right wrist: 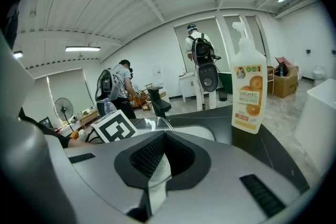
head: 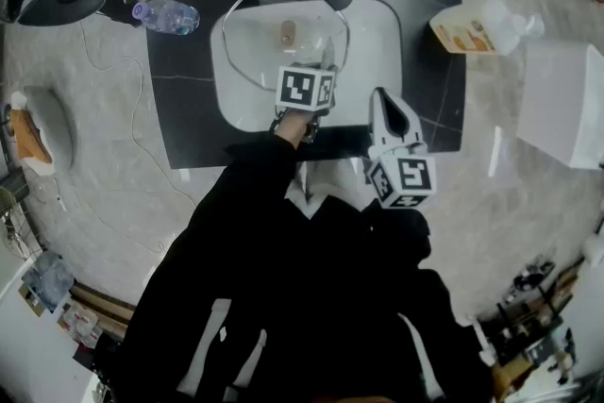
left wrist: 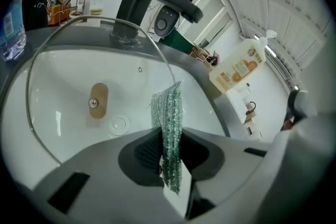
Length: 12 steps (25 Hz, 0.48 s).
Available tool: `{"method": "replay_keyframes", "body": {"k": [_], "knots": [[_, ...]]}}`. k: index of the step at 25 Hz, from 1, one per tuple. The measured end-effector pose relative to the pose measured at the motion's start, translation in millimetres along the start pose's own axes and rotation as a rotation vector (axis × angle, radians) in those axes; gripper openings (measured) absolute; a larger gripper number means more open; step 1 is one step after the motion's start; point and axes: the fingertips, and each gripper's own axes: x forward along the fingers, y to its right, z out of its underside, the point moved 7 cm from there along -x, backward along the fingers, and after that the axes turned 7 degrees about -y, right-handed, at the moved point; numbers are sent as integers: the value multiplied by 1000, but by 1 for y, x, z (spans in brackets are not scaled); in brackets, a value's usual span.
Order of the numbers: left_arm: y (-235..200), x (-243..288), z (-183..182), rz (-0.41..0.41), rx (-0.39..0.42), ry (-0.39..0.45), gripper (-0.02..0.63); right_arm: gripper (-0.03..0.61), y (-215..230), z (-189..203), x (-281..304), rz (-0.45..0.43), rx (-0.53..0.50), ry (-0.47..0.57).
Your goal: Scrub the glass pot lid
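Over the sink [head: 379, 52], left gripper [left wrist: 169, 159] clamps a green scrub cloth [left wrist: 168, 107] beside the glass lid [left wrist: 58, 68]; right gripper [right wrist: 156, 178] closed, empty.

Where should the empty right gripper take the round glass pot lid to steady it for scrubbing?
Probably its metal rim on the right side, coming from the right with jaws straddling the edge. The round glass pot lid seems to lean in the white sink basin, leaving that edge exposed. Its tan knob shows a screw, so it likely faces away.
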Motion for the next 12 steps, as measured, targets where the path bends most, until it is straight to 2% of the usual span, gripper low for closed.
{"method": "replay_keyframes", "body": {"k": [3,7,12], "knots": [[7,-17,-1,7,2,31,66,3,-8,-12,-6,9,-2,1],[13,-47,2,5,17,77,66,3,-19,-23,-11,-36,-28,20],[13,-86,7,4,38,126,66,3,-30,-37,-16,-48,-34,30]]}}
